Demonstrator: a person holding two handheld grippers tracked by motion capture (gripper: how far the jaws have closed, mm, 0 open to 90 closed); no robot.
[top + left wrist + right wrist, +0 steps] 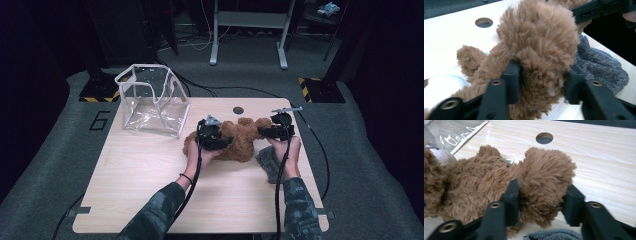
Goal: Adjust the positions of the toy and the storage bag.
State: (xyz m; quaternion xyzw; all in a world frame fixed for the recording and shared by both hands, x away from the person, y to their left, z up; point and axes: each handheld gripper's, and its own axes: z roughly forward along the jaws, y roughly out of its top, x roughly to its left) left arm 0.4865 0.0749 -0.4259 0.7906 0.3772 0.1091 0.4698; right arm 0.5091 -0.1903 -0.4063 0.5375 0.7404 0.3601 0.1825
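A brown plush teddy bear [243, 136] lies on the light wooden table [150, 175], right of its middle. My left gripper [226, 142] comes at it from the left. In the left gripper view the left gripper [544, 75] has its jaws pressed into a thick furry limb of the bear [539, 37]. My right gripper [263, 132] holds the bear's right end. In the right gripper view the right gripper [541, 197] squeezes a rounded furry limb of the bear [546, 175] from both sides. The bear's body [474, 182] stretches away to the left.
A clear plastic bag [152, 100] with white trim stands open at the table's back left. A grey knitted cloth [267, 160] lies under my right hand, beside the bear. A round cable hole [238, 110] sits near the far edge. Cables trail off the table.
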